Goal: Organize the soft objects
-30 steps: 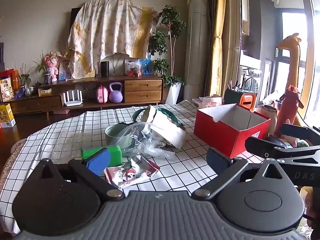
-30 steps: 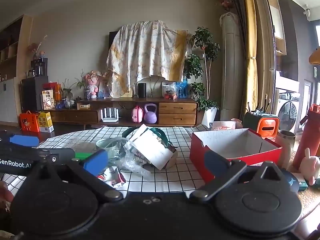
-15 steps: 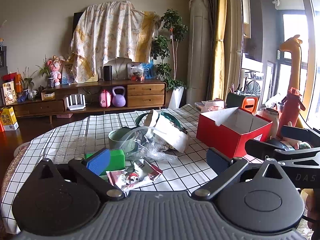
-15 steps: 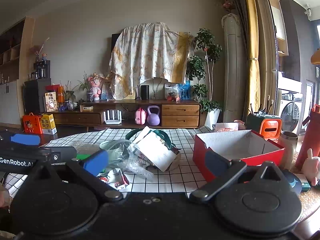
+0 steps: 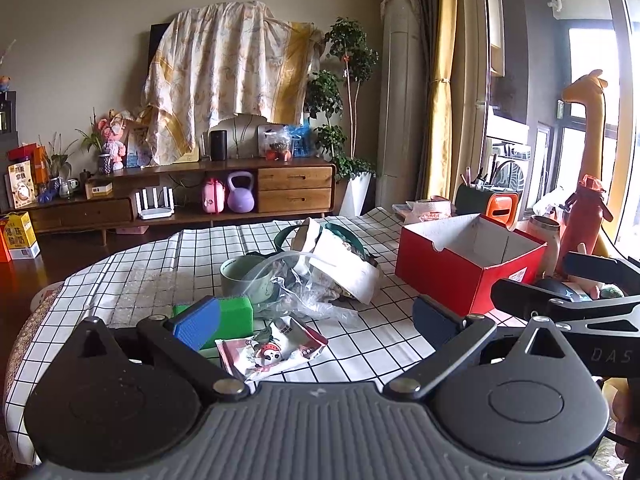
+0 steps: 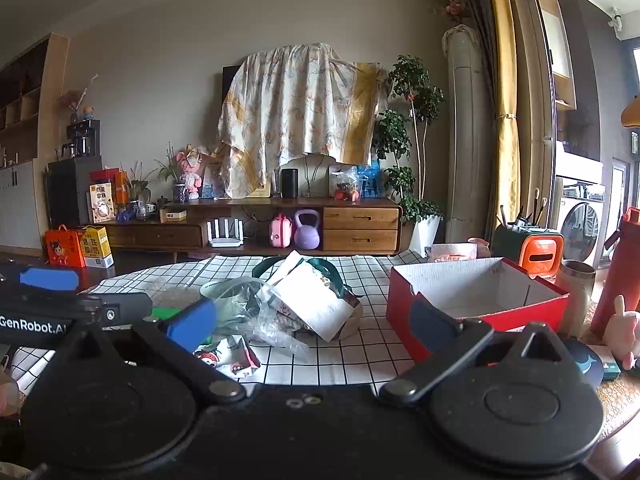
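Both the left gripper (image 5: 316, 316) and right gripper (image 6: 312, 320), spread empty, have drifted slightly nearer the checked-cloth table's (image 5: 360, 348) near edge, where the pink printed soft pouch (image 5: 272, 350) lies ungrasped.

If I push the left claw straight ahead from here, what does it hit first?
Probably the pink snack packet, lying on the tablecloth between the open fingers of the left claw. The clear plastic bag comes just beyond it. Depth is hard to judge in this fisheye view, and the claw may pass above the packet.
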Motion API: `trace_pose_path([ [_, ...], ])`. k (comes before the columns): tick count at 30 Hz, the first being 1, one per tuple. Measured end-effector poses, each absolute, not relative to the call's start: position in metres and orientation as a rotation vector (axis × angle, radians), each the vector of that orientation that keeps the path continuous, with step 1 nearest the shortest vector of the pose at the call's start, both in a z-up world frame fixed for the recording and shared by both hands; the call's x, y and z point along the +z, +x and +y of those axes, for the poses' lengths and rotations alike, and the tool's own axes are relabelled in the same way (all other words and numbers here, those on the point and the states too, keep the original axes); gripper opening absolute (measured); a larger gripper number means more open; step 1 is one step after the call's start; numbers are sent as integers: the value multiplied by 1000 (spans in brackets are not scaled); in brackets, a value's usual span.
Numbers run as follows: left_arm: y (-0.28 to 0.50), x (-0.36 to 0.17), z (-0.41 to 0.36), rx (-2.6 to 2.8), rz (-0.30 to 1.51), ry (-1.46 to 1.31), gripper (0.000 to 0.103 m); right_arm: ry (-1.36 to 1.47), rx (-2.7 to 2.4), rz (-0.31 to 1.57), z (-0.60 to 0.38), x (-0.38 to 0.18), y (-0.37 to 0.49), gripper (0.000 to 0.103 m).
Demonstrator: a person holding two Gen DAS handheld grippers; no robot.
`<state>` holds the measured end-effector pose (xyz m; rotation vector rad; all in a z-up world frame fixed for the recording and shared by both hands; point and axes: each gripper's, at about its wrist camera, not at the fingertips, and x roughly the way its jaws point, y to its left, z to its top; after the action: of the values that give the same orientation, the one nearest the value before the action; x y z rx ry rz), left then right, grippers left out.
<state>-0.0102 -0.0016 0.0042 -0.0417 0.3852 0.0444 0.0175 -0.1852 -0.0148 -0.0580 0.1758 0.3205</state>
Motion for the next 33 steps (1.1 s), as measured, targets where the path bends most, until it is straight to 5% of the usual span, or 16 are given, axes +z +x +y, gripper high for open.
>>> trace_pose_path([
  [33, 3, -18, 32, 53, 459, -137, 103, -86, 329, 266, -157, -22, 34, 103],
])
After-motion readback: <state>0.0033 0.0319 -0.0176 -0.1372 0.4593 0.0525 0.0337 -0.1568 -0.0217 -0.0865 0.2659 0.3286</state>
